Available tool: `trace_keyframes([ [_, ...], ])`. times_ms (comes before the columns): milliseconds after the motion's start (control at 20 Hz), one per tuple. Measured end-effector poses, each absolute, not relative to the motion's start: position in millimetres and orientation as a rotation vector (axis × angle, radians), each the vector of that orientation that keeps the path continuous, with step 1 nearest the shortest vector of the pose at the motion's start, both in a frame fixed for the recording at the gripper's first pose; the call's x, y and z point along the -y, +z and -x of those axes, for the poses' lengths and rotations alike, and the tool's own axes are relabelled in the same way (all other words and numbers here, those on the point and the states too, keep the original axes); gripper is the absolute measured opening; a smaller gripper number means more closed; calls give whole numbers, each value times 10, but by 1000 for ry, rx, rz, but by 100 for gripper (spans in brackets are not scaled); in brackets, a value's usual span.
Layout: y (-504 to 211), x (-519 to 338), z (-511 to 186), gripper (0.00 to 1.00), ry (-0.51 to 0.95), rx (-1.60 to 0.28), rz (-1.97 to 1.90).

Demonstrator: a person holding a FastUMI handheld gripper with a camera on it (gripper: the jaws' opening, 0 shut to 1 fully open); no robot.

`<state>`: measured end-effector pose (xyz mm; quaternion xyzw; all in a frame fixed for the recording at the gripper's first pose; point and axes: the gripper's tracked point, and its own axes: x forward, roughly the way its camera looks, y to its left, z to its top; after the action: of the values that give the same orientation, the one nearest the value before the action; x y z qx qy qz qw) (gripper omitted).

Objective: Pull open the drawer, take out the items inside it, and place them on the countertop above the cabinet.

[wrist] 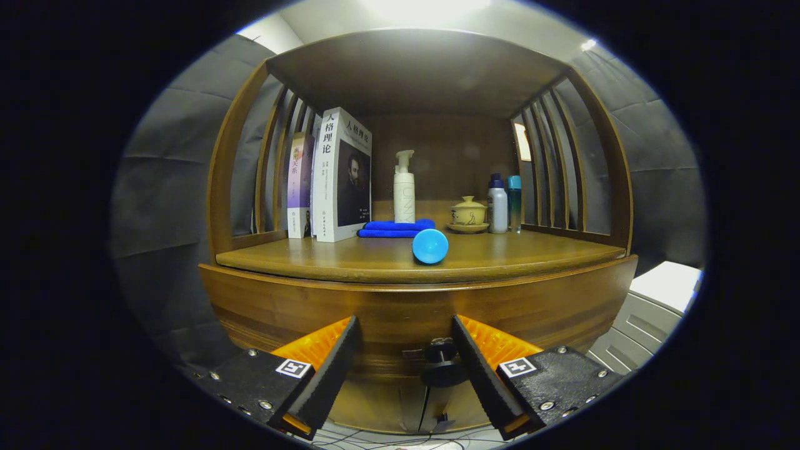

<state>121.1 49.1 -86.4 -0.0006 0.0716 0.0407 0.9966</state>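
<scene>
The tool (405, 356) is held wide before the drawer knob (442, 365), the drawer not yet pulled open.

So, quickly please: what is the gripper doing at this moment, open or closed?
Gripper: open, holding nothing; the drawer knob sits between its fingers, close to the right one.

You see two books (334, 175) standing upright beside the left slats, a folded blue cloth (395, 228) with a white pump bottle (404, 187) behind it, a lidded teacup (469, 212), and two small bottles (504, 203).
</scene>
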Motion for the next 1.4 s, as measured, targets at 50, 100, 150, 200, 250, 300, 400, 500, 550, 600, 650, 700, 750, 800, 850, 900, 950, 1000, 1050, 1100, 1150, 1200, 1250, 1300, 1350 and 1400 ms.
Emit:
trace_keyframes([
  [50, -866, -492, -1228, 94, 82, -142, 3],
  [100, -865, -492, -1243, 94, 82, -140, 1],
  [150, -869, -495, -1262, 94, 80, -140, -5],
  [200, -869, -494, -1283, 94, 78, -143, -12],
  [250, -859, -484, -1278, 94, 75, -141, -18],
  [300, -862, -495, -1298, 94, 73, -142, -25],
  [400, -863, -504, -1307, 93, 72, -138, -29],
  [500, -866, -509, -1302, 93, 77, -136, -19],
  [550, -912, -498, -1307, 94, 71, -155, -14],
  [600, -943, -484, -1294, 94, 59, -164, -8],
  [650, -915, -495, -1289, 94, 59, -158, -9],
  [700, -938, -520, -1294, 94, 63, -167, -10],
  [750, -935, -536, -1265, 95, 73, -175, -1],
  [800, -919, -525, -1235, 95, 73, -179, 9],
  [850, -899, -510, -1191, 96, 69, -181, 15],
  [900, -871, -492, -1134, 96, 63, -181, 18],
  [950, -833, -485, -1057, 96, 58, -176, 17],
  [1000, -798, -481, -976, 96, 55, -171, 10],
  [1050, -754, -479, -900, 96, 53, -166, 5],
  [1100, -721, -457, -822, 96, 47, -163, 2],
  [1150, -682, -432, -741, 96, 38, -162, 4],
  [1200, -638, -424, -669, 96, 34, -157, 7],
  [1250, -595, -411, -607, 96, 30, -156, 13],
  [1300, -569, -376, -543, 96, 20, -154, 19],
  [1350, -533, -363, -499, 96, 13, -150, 23],
  [1400, -495, -360, -453, 96, 7, -143, 25],
])
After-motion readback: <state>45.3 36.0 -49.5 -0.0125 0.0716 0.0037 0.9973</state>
